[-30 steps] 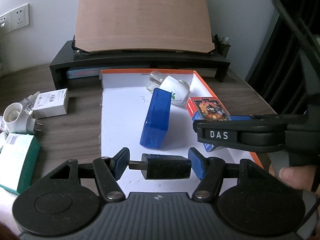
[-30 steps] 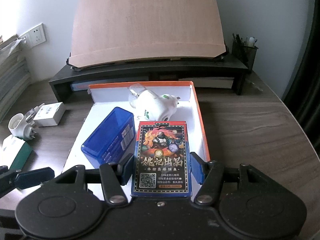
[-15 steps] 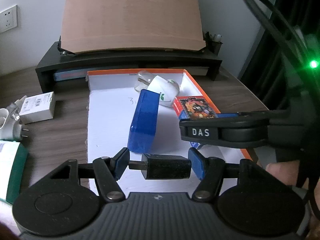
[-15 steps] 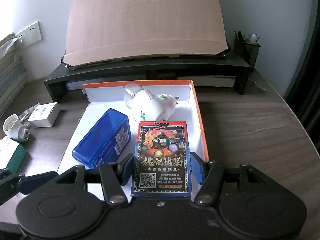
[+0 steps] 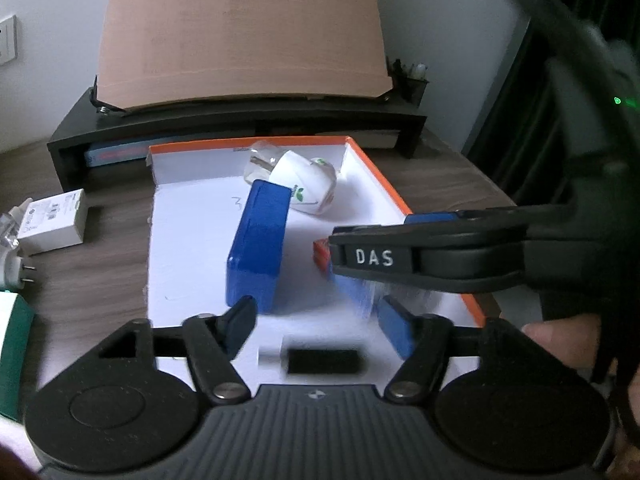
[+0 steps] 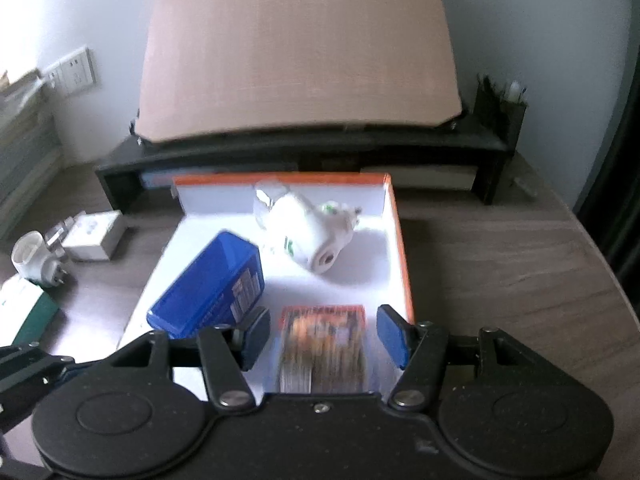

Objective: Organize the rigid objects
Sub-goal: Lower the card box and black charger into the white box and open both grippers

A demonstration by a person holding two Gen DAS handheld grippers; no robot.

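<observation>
The left gripper (image 5: 320, 320) had its jaws spread wide, and the black adapter (image 5: 322, 361) lay loose between them on the white floor of the tray (image 5: 192, 240), touching neither pad. Its long axis ran from 9 to 3 o'clock in the left wrist view, with its pale, blurred plug end pointing toward 9.

The right gripper (image 6: 324, 334) was likewise open. The card box (image 6: 323, 350) lay flat between its blue pads with a gap on each side, long axis running from 6 to 12 o'clock, printed face up and smeared by motion blur.

In the same tray, the blue case (image 6: 210, 286) lay at about 10 o'clock from the card box, its long axis slanting from lower left to upper right. The white plug (image 6: 310, 234) rested near the tray's far wall at 12 o'clock.

The orange-rimmed tray sat on a dark wood-grain desk (image 6: 500, 272). At its 9 o'clock, on the bare desk, were a small white box (image 5: 54, 220), another white plug (image 6: 32, 256) and a green-and-white box (image 5: 12, 344). Beyond the tray stood a black riser (image 5: 240, 116) carrying a tan board (image 5: 244, 28), with a pen holder (image 6: 500, 104) at its right end. A white wall with a socket plate (image 6: 74, 72) closed the room behind.
</observation>
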